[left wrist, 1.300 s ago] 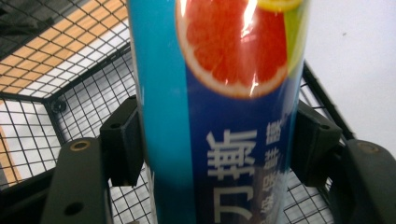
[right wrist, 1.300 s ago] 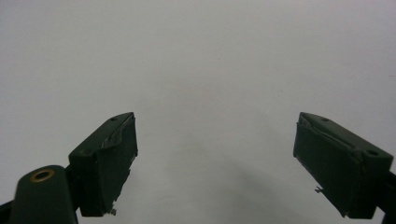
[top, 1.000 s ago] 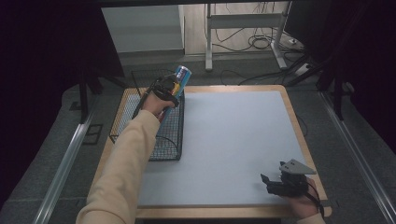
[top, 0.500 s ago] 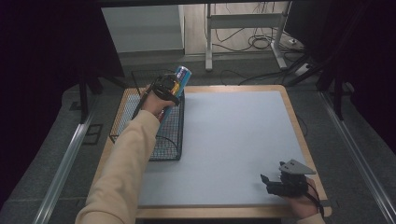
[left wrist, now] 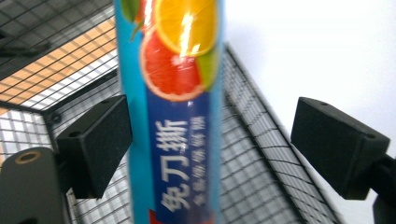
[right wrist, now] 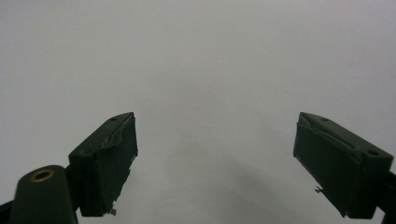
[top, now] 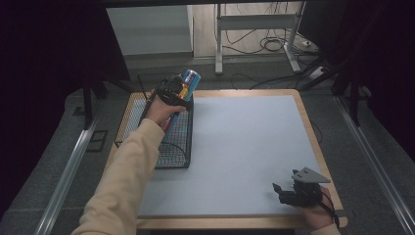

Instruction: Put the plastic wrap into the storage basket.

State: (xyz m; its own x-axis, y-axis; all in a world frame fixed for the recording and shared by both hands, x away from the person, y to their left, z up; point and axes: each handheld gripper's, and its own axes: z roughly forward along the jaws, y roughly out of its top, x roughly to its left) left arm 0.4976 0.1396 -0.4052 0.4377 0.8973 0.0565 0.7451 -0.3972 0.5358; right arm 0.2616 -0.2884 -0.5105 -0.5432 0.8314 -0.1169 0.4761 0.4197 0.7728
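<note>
Over the wire basket [top: 166, 147] at the tabletop's far left corner, the left gripper [left wrist: 212, 140] has spread wide beside the cling-film tube [left wrist: 170, 116], apparently releasing it; the right gripper [right wrist: 215, 158] idles open

Two dark jaws of the right gripper [right wrist: 215, 163] are seen rising from the bottom of the frame, one at the lower left and one at the lower right, with a wide gap left between them. Nothing is held in that gap. A rounded dark part with a small brass-coloured ring [right wrist: 43, 176] is seen at the lower left corner, just beside the left jaw. Worn, slightly ragged edges are seen on the inner faces of both jaws. Behind and between the jaws, a plain pale grey surface [right wrist: 201, 60] is spread across the whole frame, and a faint soft shadow is cast on it near the bottom centre.
</note>
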